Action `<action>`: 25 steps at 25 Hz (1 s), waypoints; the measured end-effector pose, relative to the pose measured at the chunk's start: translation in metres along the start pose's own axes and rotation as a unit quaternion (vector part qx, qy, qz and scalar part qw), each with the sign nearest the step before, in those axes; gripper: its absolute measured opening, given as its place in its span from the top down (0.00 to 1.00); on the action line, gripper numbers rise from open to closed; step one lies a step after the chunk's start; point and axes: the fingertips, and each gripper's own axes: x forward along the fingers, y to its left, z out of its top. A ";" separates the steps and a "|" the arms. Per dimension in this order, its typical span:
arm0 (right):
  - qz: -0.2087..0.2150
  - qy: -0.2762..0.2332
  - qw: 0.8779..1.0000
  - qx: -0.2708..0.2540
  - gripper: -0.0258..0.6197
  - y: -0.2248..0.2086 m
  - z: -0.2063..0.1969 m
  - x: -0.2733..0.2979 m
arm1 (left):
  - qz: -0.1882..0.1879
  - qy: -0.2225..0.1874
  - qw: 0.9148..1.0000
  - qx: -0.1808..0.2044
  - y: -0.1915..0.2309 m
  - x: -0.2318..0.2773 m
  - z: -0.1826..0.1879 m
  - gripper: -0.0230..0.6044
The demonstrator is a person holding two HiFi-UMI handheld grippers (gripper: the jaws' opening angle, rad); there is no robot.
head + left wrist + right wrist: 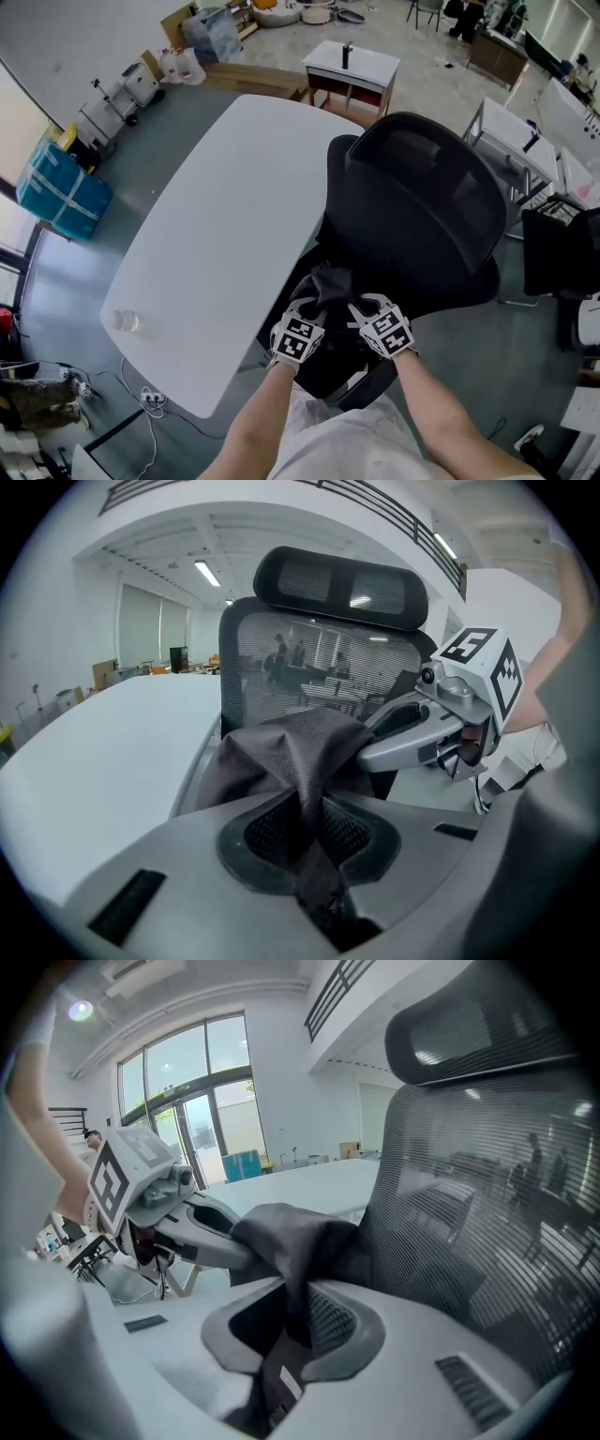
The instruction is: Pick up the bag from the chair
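A dark grey fabric bag [330,284] hangs bunched between my two grippers, in front of the black mesh office chair [422,216]. My left gripper [314,307] is shut on a fold of the bag's left side, and my right gripper [361,306] is shut on its right side. In the left gripper view the cloth [291,752] runs down into my jaws [317,855], with the right gripper [373,747] pinching it beside me. In the right gripper view the bag [300,1237] is clamped in my jaws [292,1330], and the left gripper [239,1251] grips it opposite. The chair seat is hidden under the bag and my hands.
A long white table [216,234] lies left of the chair, with a clear plastic bottle [127,322] near its front end. A small white desk [352,64] stands beyond, blue bins [61,192] at far left, cables [150,398] on the floor, another dark chair [562,253] at right.
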 end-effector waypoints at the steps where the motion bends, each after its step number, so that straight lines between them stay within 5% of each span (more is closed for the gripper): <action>1: -0.002 -0.002 1.000 0.004 0.88 0.003 0.001 -0.004 | 0.000 0.000 1.000 0.002 -0.003 -0.004 0.001 0.87; 15: -0.029 -0.055 0.998 0.020 0.89 0.037 0.023 -0.072 | 0.015 -0.064 0.998 -0.020 -0.047 -0.065 0.025 0.89; 25: -0.055 -0.146 0.988 -0.008 0.90 0.049 0.092 -0.129 | 0.018 -0.144 0.989 0.034 -0.058 -0.125 0.098 0.90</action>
